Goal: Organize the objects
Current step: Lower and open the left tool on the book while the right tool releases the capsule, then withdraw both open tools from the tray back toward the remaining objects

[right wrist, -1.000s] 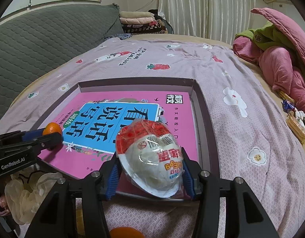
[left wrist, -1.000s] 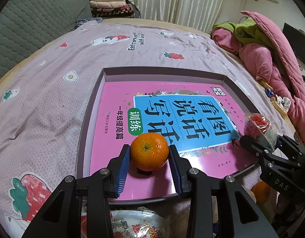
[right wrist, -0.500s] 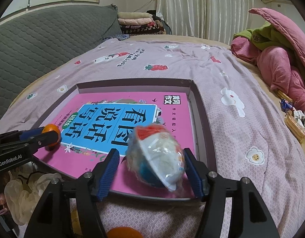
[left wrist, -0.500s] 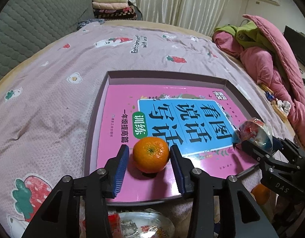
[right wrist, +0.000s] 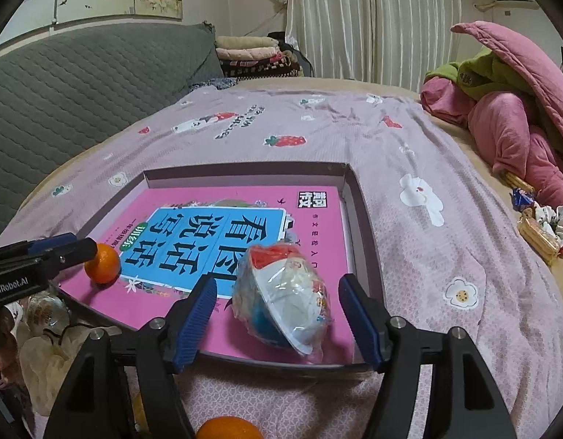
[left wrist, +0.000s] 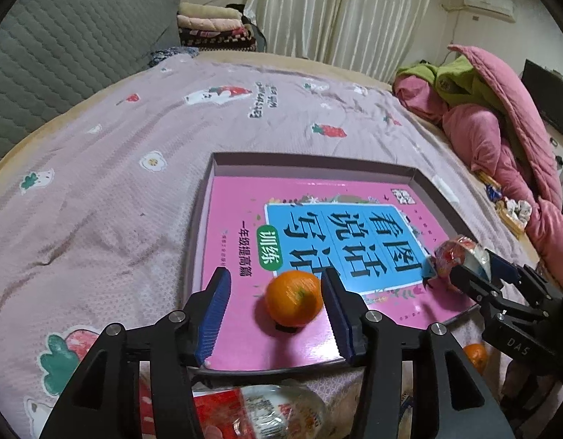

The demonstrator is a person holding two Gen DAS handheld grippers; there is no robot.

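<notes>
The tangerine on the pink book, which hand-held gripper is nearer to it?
Left. The left hand-held gripper straddles the tangerine, jaws opening; the right hand-held gripper is across the book.

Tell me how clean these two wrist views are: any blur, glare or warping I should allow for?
Left wrist view: the orange is smeared by motion blur, while the pink book under it reads sharp. Right wrist view: sharp, with glare patches on the wrapped snack, so its label is hard to read. Both views: fisheye bends the tray rim and darkens the corners.
</notes>
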